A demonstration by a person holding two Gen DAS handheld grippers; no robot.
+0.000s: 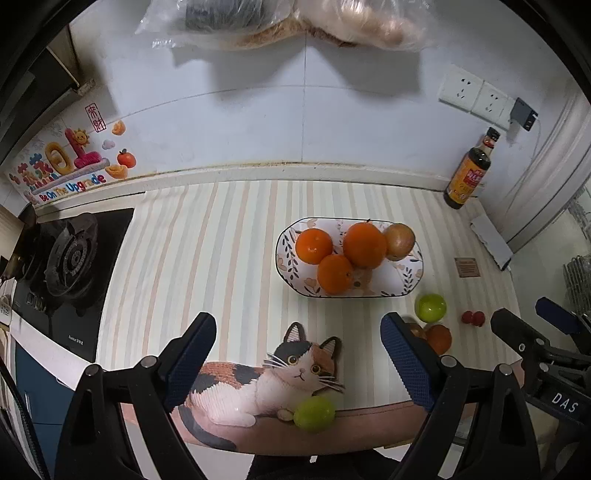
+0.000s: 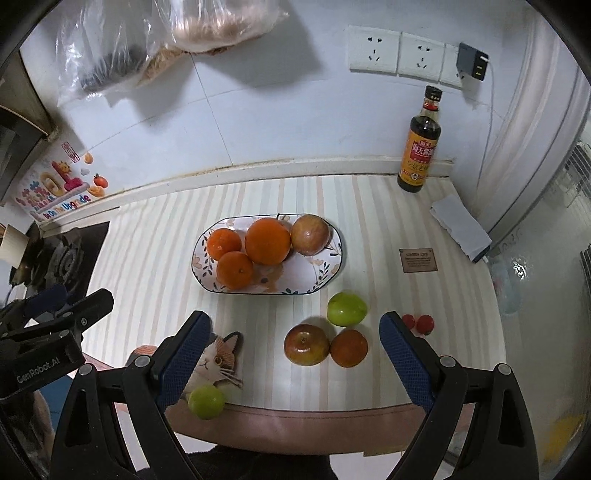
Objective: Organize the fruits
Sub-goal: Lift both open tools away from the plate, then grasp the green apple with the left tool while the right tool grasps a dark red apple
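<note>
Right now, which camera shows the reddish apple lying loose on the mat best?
The right wrist view: the loose apple lies in full sight between the open fingers, touching a small orange. In the left wrist view only a sliver of it shows behind the left gripper's right finger.

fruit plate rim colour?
Dark blue line on the white floral oval plate; clearest in the right wrist view.

Both views are evenly and fairly brightly lit from overhead, with a cool cast. The hanging plastic bags (image 1: 288,22) throw soft grey shadows down the white wall (image 2: 258,122). Small highlights glint on the oranges. Fisheye distortion bends the counter (image 1: 229,251) edge, and black vignetting rings each frame. Focus stays sharp centrally.
</note>
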